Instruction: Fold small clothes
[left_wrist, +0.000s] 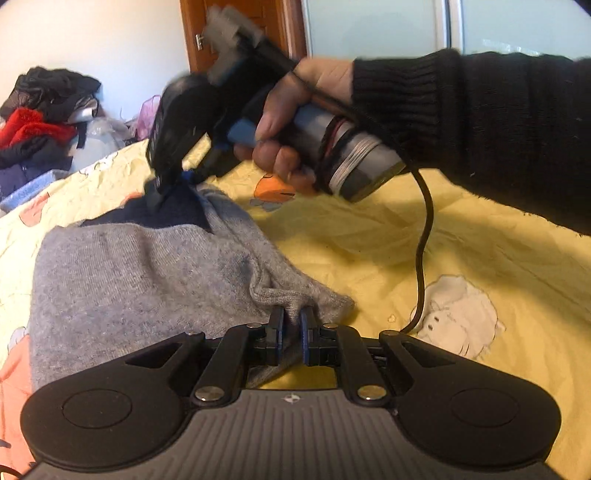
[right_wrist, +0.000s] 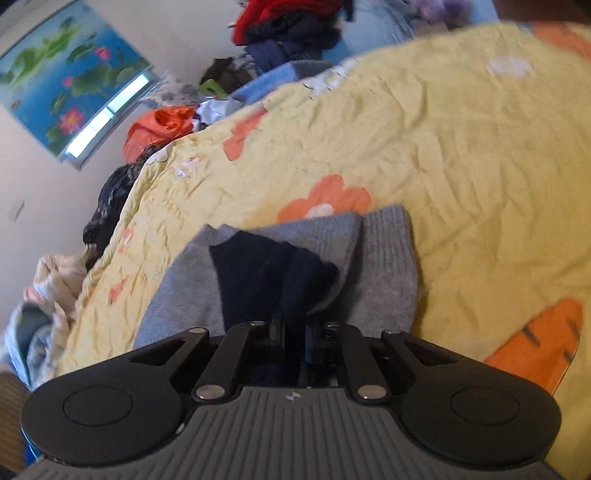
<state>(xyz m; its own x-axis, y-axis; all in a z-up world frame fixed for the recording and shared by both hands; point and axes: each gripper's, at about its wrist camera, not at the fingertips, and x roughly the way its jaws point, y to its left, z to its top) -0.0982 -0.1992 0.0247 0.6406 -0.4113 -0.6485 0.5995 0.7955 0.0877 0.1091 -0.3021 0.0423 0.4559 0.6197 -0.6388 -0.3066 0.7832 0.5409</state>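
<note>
Grey garment (left_wrist: 122, 269): laid on the yellow bedspread (left_wrist: 461, 251), already doubled over with a navy part (left_wrist: 173, 214) showing at its far edge; the fold is judged partly made, with release and smoothing left. Left claw (left_wrist: 291, 319): closed on a bunched grey corner at the near edge, pointed downward over the bed. Right claw (left_wrist: 173, 184): clamped on the navy part at the far edge, tilted downward, carried by a hand (left_wrist: 291, 122) in a black sleeve (left_wrist: 480, 122).

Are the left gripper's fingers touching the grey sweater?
Touching: in the left wrist view, the left gripper pinches a bunched fold of the grey knitted sweater.
</note>
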